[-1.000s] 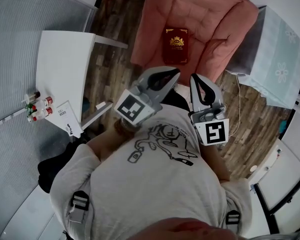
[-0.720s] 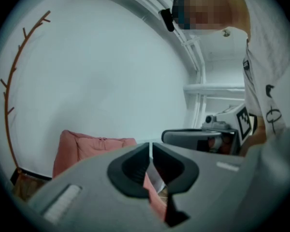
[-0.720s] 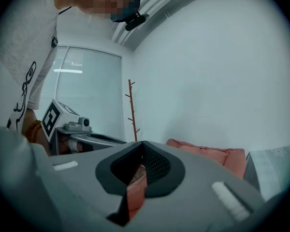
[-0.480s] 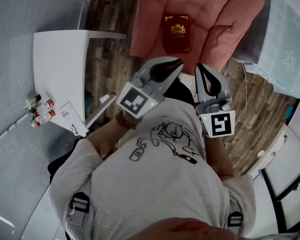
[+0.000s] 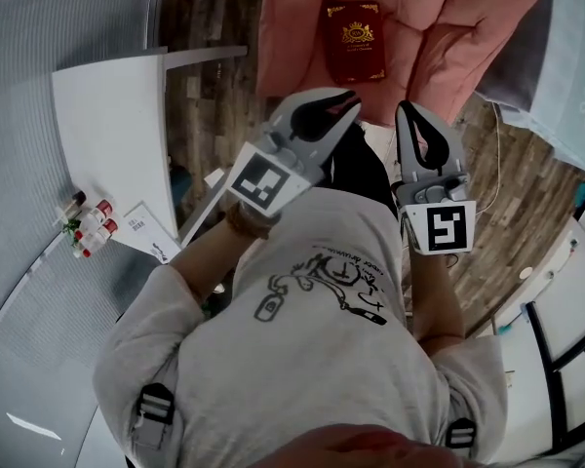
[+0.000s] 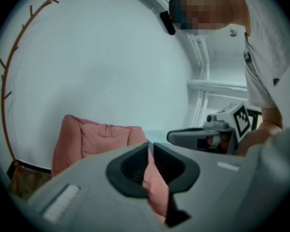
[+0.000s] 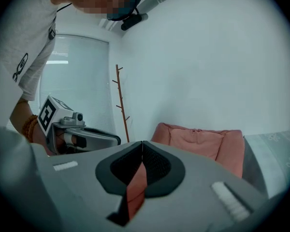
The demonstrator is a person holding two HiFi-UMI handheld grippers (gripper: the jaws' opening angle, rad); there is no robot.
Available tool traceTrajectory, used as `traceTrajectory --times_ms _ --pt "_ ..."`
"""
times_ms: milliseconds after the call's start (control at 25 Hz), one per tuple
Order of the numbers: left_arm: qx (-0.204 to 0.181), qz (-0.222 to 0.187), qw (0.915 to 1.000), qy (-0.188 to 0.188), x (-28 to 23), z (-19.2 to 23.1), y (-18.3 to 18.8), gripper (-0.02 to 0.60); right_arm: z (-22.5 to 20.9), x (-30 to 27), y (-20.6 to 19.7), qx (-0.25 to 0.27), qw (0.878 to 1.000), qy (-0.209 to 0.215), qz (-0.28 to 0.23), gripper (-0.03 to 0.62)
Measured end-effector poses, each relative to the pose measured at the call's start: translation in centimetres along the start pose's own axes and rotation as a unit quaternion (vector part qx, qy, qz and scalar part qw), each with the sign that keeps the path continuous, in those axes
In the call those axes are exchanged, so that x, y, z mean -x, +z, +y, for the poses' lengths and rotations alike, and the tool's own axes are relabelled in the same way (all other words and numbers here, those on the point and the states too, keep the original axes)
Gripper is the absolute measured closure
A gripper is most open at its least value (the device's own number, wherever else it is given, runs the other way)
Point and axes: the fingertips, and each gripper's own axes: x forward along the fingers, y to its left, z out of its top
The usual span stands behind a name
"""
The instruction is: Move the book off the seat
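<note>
**Object.** The book (image 5: 354, 39) lies flat and cover up near the middle of the pink seat (image 5: 448, 37). It is dark red with a gold emblem. Nothing rests on it and nothing touches it.

**Grippers.** Both are held side by side over the wooden floor (image 5: 200, 115), short of the seat's front edge and well apart from the book.
- The left gripper (image 5: 343, 105) has just been opening its jaws. They now stand at a narrow crack, and only pink cushion shows through it; nothing is between them.
- The right gripper (image 5: 410, 111) has its jaws together and holds nothing.

**Step in hand (judgement).** This is the approach, with no grasp yet begun.

**Recommendations.**
- Open the jaws well wider than the book is thick before they reach the cushion.
- A flat book on soft padding offers little edge, so come in low at the near short edge.
- Press the lower jaw into the cushion so it slides under the cover rather than pushing the book deeper into the seat.
- Take a deep bite, preferably near the spine, so that the covers and pages do not fan open on lifting.
- The second gripper may steady the far edge or share the load.
- Lift level.

**Surroundings.** A white table (image 5: 107, 125) stands to the left, bare over most of its top, with small bottles (image 5: 88, 224) at its near end. It appears the likeliest place to set the book down.
</note>
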Motion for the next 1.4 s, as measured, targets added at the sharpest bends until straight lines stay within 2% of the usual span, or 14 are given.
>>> traceTrajectory --times_ms 200,560,960,1120,1400 --pt "0.002 0.003 1.0000 0.002 -1.7 2.4 -3.8 0.541 -1.5 -2.1 -4.4 -0.013 1.000 -0.005 0.023 0.572" --pt "0.038 0.054 0.9978 -0.003 -5.6 6.4 -13.0 0.517 -5.6 -6.6 -13.3 -0.015 0.998 -0.011 0.060 0.539" --pt "0.074 0.083 0.9937 0.011 -8.5 11.1 -21.8 0.462 -6.7 -11.0 -22.1 -0.041 0.994 0.000 0.096 0.484" --pt "0.085 0.098 0.9913 0.020 -8.9 13.1 -25.8 0.453 -7.0 -12.1 -25.3 -0.030 0.993 0.007 0.112 0.467" --pt "0.100 0.117 0.9878 0.024 -9.4 14.6 -31.3 0.419 -8.0 -13.3 -31.2 -0.038 0.990 0.008 0.137 0.441"
